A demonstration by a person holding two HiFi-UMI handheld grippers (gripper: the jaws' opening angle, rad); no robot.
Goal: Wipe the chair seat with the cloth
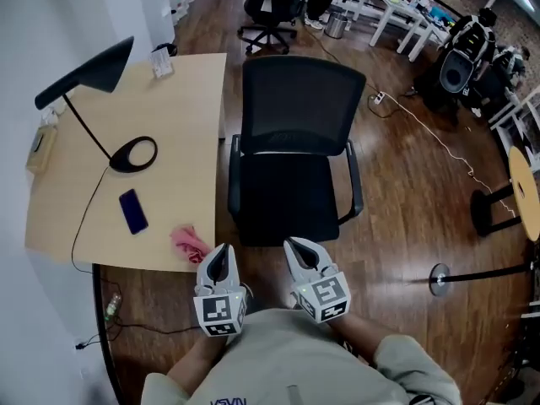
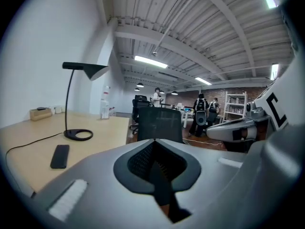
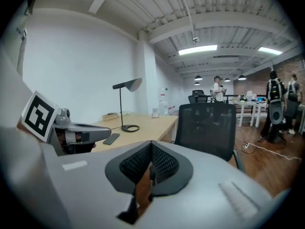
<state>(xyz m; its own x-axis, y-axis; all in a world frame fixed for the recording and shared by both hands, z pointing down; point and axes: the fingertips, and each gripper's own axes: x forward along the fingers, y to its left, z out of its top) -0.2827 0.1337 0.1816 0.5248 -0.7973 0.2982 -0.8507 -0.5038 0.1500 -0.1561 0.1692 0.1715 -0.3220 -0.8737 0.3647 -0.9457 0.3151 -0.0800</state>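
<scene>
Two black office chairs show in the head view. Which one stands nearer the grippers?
The mesh-backed chair beside the wooden desk, in the middle of the picture. The other chair stands far behind it, by the top edge.

Light wooden desk (image 1: 181,125), seen from above. A black lamp (image 1: 133,153) stands on its ring base near the middle, and its cable (image 1: 83,218) trails toward the near edge. A dark phone (image 1: 132,211) lies flat nearer the front. A crumpled pink cloth (image 1: 191,243) lies at the near right corner. A small box (image 1: 40,146) rests at the left edge.
</scene>
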